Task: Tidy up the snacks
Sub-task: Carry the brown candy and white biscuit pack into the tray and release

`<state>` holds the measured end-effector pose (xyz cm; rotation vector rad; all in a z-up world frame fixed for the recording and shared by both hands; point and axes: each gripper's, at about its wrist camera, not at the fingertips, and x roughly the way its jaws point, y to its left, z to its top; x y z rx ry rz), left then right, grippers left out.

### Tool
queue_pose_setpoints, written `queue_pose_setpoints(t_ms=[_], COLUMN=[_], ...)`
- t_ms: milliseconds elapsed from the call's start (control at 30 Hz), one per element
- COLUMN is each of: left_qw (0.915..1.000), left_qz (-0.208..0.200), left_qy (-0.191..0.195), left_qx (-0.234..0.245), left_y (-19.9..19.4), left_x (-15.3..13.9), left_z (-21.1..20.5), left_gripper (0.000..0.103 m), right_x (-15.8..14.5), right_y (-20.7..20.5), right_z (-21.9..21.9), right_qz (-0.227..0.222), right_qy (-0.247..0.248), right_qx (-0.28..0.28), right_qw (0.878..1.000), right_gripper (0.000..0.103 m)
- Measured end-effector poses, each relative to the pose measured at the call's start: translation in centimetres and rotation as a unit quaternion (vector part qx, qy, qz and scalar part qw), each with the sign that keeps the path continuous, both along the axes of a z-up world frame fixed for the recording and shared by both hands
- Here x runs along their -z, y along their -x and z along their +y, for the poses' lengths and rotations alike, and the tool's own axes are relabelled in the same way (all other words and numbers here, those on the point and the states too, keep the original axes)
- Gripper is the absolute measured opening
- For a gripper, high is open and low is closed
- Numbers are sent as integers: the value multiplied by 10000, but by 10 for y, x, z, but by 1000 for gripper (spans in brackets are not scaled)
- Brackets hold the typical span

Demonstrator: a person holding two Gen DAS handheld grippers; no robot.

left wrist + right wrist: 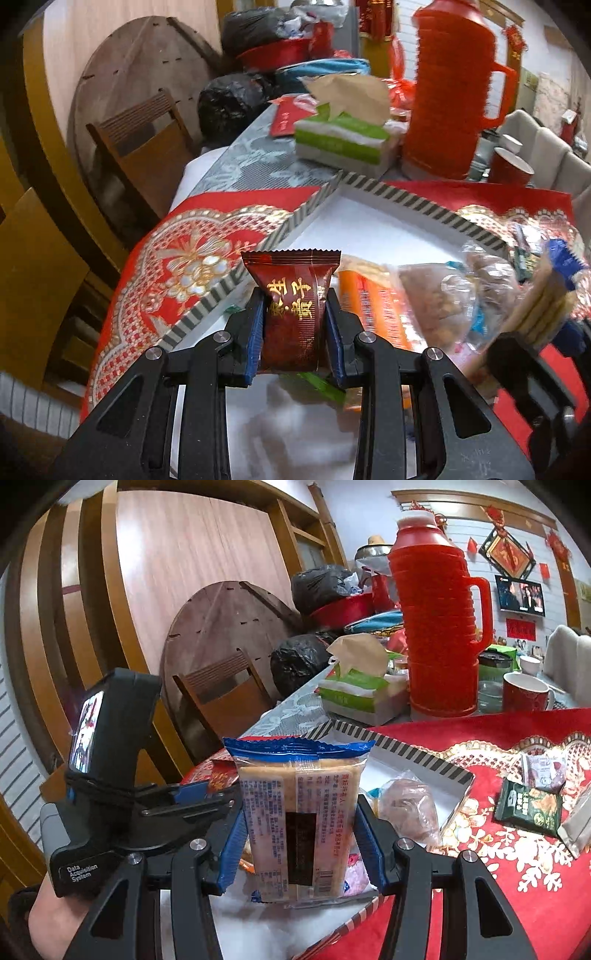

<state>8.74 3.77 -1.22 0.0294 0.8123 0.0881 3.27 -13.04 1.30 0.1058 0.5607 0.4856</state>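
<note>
Gripping a dark red snack packet (291, 314) with gold characters, the left tool (293, 325) has its blue pads pressed against both sides of the wrapper, which stands upright between them with its crimped top edge uppermost. Below and beyond it lies a white tray (369, 225) with a black-and-white striped rim, sitting on a red and gold patterned cloth (192, 266) that covers the near part of the surface. Inside the tray, at about 3 o'clock from the held packet, rest an orange-wrapped snack (369, 306) and a clear bag of brownish pieces (439, 295), both blurred.

The right tool (297, 834) is clamped on a clear packet of pale biscuits (295, 812) with a blue crimped top, held upright over the tray's near end. In the right wrist view, a clear-wrapped brownish snack (410, 808) lies in the tray at 3 o'clock from the biscuits. Outside the tray on the cloth, further toward 3 o'clock, lie a dark green packet (528, 806) and a small pale packet (545, 771) just beyond it.

At 12 o'clock past the tray stand a green and white tissue box (340, 140) and, beside it toward 1 o'clock, a tall red thermos (450, 96). A red cup (509, 170) stands right of the thermos. A person's hand (55, 915) shows at 8 o'clock in the right wrist view, beneath the left tool's body.
</note>
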Motion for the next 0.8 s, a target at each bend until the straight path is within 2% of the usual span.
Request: queue_pose_setpoints(t_ms=[67,133,167,200,367,467,600,700,800], left_qw=[9999,9999,9998,9998,9997,9983,9945,9914,9903], left_qz=[23,-7,-21,-45,-155,-442,-824,-1092,-1184], left_qy=[28,3,-2,-5,-5,64,346,620,729], left_qx=[-106,-162,-178,-177,-185,-361,-540,-377,43], left_y=[-2,-1,-1,0,2,8,16,22,26], left_x=[1,0,-1,-2,-7,-21,-32,-41,-46], left_z=[4,5,5,5,5,12,21,15,-13], left_gripper=[33,43,57,67,68,69,69,71,71], right_x=[2,5,6,7,3,-1,-5,-11,-15], right_y=[-1,-5,-7,-8,-4,-1,2,5,5], right_z=[-1,-1,-1,-2,-8,-12,-27,-51,-93], right_qz=[3,79,95,85,-36,-95,-141,-240,-259], right_qy=[-6,-118,-149,-170,-316,-316,-317,-252,-276], right_qx=[26,-82,-112,-107,-77,-45,105,406,899], right_qw=[10000,9999,9998,9998,9995,9994,9993,9986,9952], right_gripper=[54,55,56,56,56,56,56,56,58])
